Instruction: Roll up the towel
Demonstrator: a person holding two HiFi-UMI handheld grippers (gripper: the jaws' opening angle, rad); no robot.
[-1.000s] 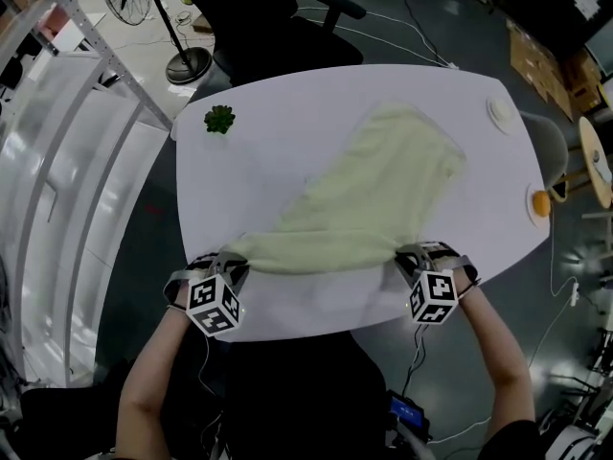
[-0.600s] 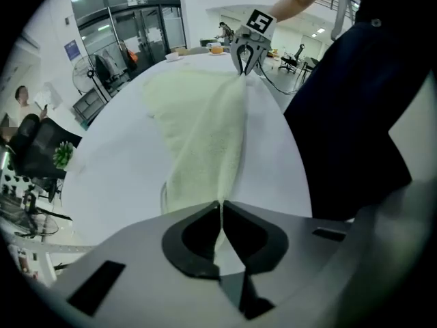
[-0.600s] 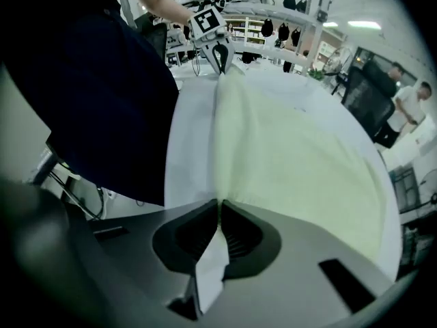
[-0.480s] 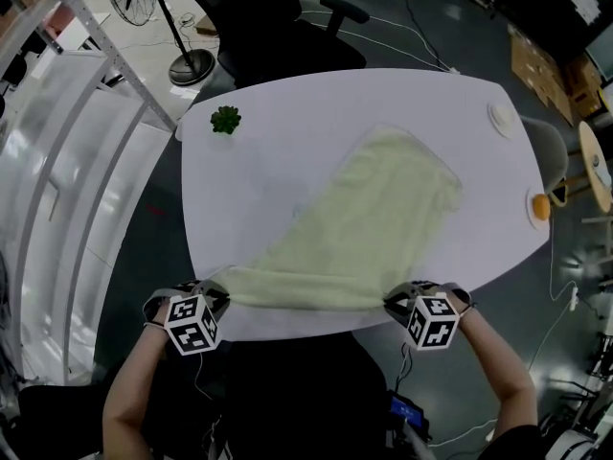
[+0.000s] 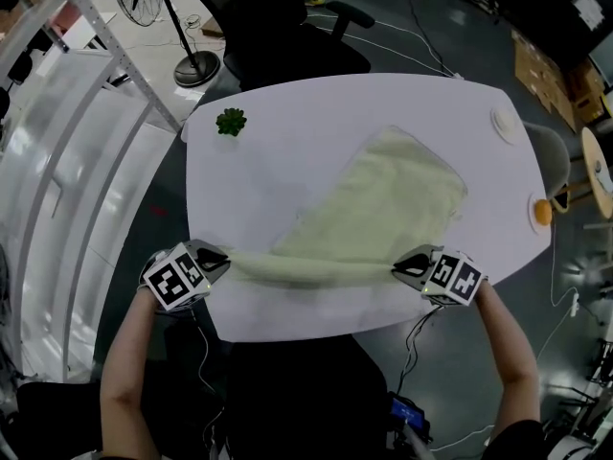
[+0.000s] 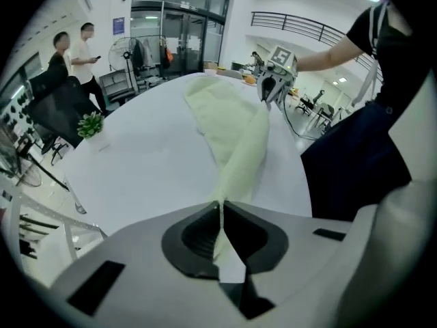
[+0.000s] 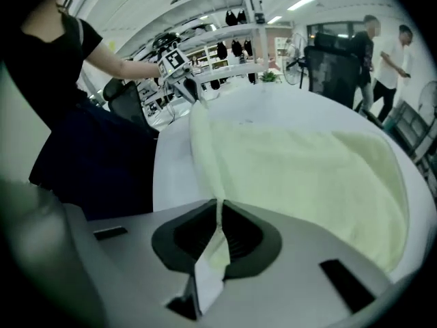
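At the near edge of the bench, the left tool and right tool are each pressed shut on a near corner of the pale green towel. Its front edge stretches between them as a narrow fold. Beyond, the towel lies spread over the white bench towards the far right. A small green plant sits at the far left corner.

left tongs: we hold them tilted down, tips turned inward, jaws clamped on the towel edge | right tongs: likewise tilted, tips facing the left pair, jaws clamped on the towel | our left forearm and right forearm: bare, stretched forward, well apart
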